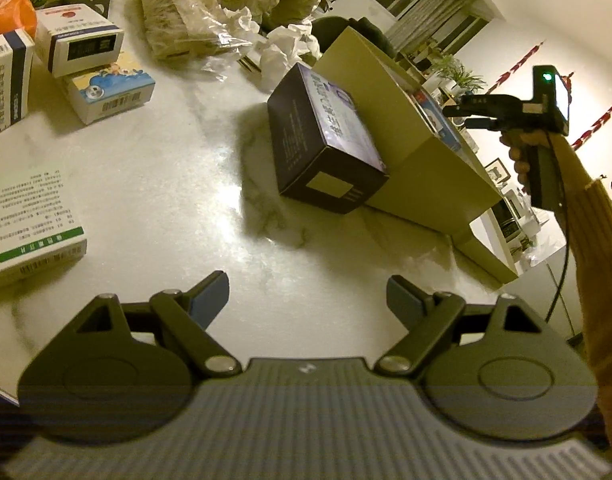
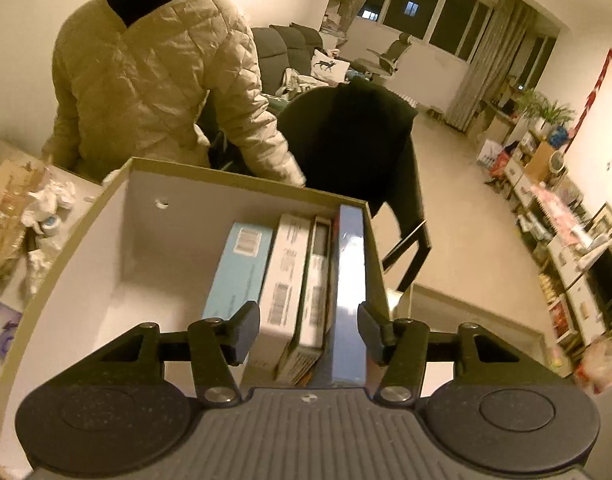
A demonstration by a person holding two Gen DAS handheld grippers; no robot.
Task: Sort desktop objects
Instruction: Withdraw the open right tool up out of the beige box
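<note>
The left gripper (image 1: 307,294) stood wide open and empty at lower frame; the right gripper (image 2: 309,330), likewise open, hovered over the storage box (image 2: 118,216). The dark carton (image 1: 325,148) lay mid-frame against that box. Recommended: square the jaws across its narrow faces.

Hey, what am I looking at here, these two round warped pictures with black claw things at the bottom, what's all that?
Each picture comes from a wide-angle camera on a hand-held gripper, a two-fingered tong that a person squeezes. No robot is involved.

The left gripper looks down on a marbled table. Its fingers are spread and hold nothing. Ahead, a dark purple box leans against an open cardboard box. More small cartons and crumpled paper lie farther back. At right you see the person's other hand holding the second tool.

The right gripper hovers over that cardboard box, also open and empty. Inside, several packages already stand on edge. A person in a pale quilted jacket stands behind.
</note>
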